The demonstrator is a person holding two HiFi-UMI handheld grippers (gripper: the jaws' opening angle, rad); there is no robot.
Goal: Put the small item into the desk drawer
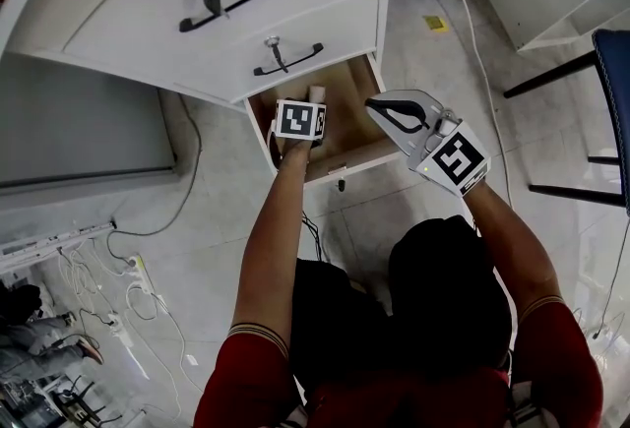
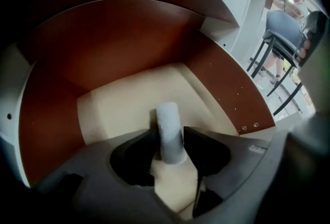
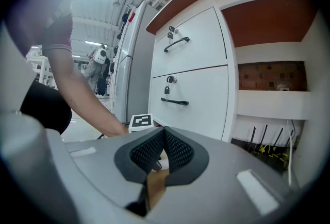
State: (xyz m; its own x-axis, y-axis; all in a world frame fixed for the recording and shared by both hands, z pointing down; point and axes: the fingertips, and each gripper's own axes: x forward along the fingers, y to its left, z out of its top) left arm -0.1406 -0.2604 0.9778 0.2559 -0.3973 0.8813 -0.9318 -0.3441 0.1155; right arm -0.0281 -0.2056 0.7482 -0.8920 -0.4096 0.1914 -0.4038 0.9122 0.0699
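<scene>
Release step in hand. Left gripper (image 2: 171,138) sits inside the open drawer (image 2: 118,109), jaws parted, white small item (image 2: 168,120) loose between them. Right gripper (image 3: 165,133) closed, empty. Next: withdraw without tipping it.

Right gripper (image 3: 164,132), jaws together and empty, faces white drawers (image 3: 191,71).

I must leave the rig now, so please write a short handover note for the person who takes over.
Left gripper: inside the open bottom drawer, jaws close on both sides of the white cylinder; whether they press it is unclear.
Right gripper: shut, empty, near the drawer's right side.
Done: cylinder brought into the drawer.
To do: let it go fully, withdraw, perhaps close the drawer.
</scene>
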